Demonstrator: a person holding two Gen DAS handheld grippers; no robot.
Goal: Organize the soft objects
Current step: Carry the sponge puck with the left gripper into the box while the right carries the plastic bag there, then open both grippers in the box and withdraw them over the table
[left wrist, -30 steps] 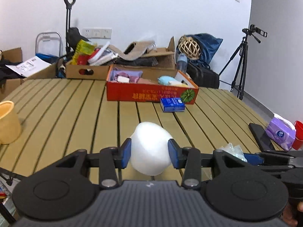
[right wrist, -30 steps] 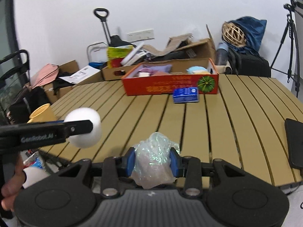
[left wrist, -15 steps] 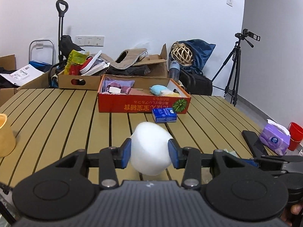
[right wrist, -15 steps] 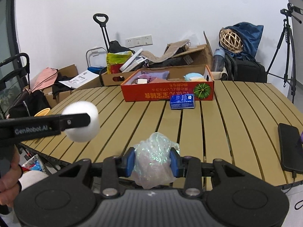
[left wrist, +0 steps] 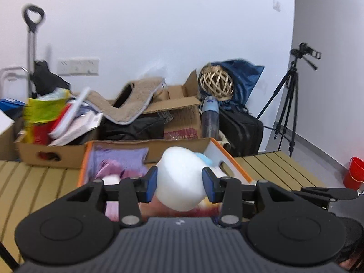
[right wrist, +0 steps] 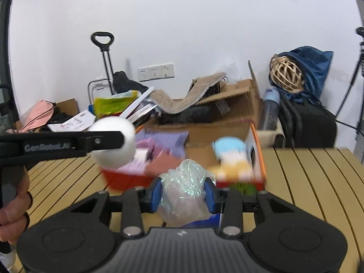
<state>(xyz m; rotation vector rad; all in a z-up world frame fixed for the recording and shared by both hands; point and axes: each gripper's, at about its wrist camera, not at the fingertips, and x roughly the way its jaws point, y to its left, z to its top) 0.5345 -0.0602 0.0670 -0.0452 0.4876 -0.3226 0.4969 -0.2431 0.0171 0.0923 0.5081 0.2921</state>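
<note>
My left gripper [left wrist: 179, 187] is shut on a white foam ball [left wrist: 180, 179], held just over the near edge of the red-orange cardboard box [left wrist: 229, 161]. The same ball [right wrist: 113, 144] shows at the left of the right wrist view, above the box's left end. My right gripper [right wrist: 183, 195] is shut on a crumpled glittery plastic bag [right wrist: 185, 192], close in front of the box [right wrist: 259, 157]. Inside the box lie purple cloth [right wrist: 166, 136] and a light blue and yellow soft toy [right wrist: 231, 154].
The box sits on a slatted wooden table [right wrist: 307, 182]. Behind it stand cardboard boxes [left wrist: 179, 111] full of clutter, a black bag [left wrist: 241, 129], a water bottle [left wrist: 210, 118] and a tripod [left wrist: 286, 95]. A red cup [left wrist: 353, 169] stands at the right. A hand [right wrist: 13, 207] holds the left gripper.
Both grippers have swept forward over the table to the red-orange box, each still clamped on its object. The blue carton on the table has passed out of clear view beneath them.
</note>
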